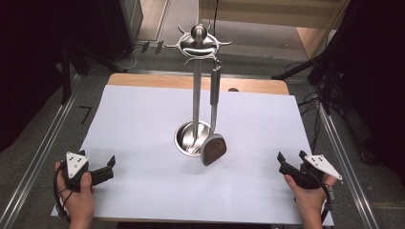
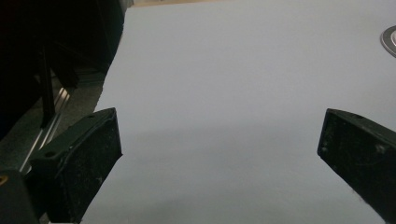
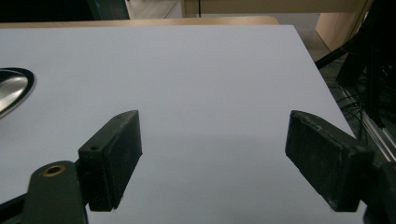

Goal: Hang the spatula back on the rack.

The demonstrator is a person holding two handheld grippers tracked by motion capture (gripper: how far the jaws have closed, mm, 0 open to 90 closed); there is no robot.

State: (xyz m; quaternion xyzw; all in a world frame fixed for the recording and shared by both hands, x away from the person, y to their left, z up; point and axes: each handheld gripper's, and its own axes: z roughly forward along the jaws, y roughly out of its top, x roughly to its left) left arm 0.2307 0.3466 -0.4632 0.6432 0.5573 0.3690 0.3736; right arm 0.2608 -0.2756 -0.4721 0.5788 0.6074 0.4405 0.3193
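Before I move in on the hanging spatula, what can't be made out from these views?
- Hook holding the spatula on the stand: too small in the high view.
- Stand's base: cut off by the right edge in the left gripper view, and by the left edge in the right gripper view.
- Dark spot on the wooden table edge: too small to identify.

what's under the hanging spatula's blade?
Under the spatula, which hangs from a hook of the metal stand, lies bare white table cover. The blade overlaps the rim of the stand's round base, hiding that part. Whether its tip touches the cover is unclear.
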